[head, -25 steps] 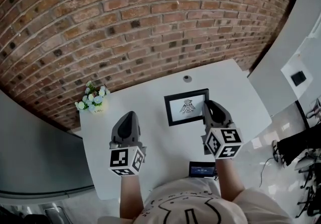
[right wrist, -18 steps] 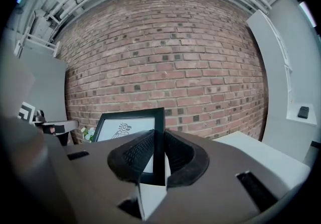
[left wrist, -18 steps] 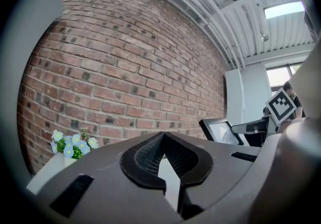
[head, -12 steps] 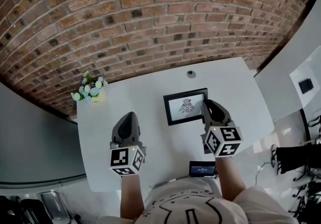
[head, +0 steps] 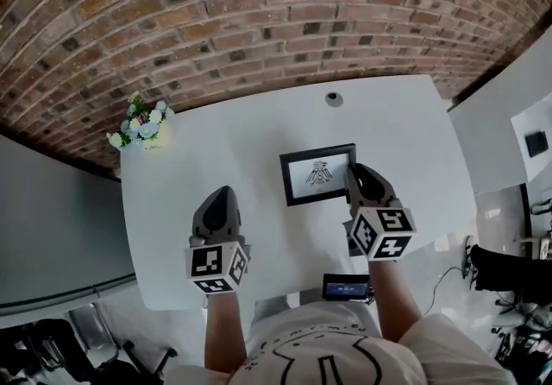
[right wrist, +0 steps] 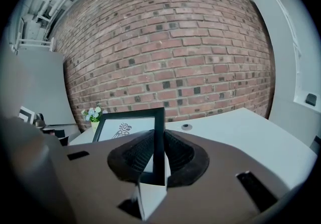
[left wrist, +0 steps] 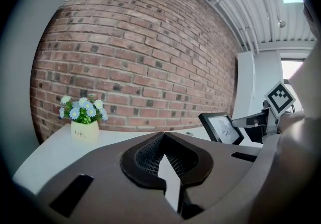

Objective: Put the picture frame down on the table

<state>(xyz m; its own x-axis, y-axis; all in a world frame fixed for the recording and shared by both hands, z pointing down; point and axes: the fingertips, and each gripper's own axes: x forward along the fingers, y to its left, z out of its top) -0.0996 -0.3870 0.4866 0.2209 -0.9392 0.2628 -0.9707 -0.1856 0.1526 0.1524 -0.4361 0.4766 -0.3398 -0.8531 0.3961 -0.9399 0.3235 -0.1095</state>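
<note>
A black picture frame with a white mat and a small bird drawing stands nearly upright over the middle of the white table. My right gripper is shut on the frame's right edge. In the right gripper view that black edge runs straight between the closed jaws, with the picture to the left. The left gripper view shows the picture frame held up at the right. My left gripper hovers left of the frame, shut, with nothing in it.
A small pot of blue and white flowers stands at the table's far left corner. A round cable grommet sits near the back edge. A dark phone-like device lies at the front edge. A brick wall rises behind the table.
The head camera has tilted, so the table sits lower in view. The frame, still in the right gripper, is now farther from the grommet and nearer the person. The left gripper has barely moved.
</note>
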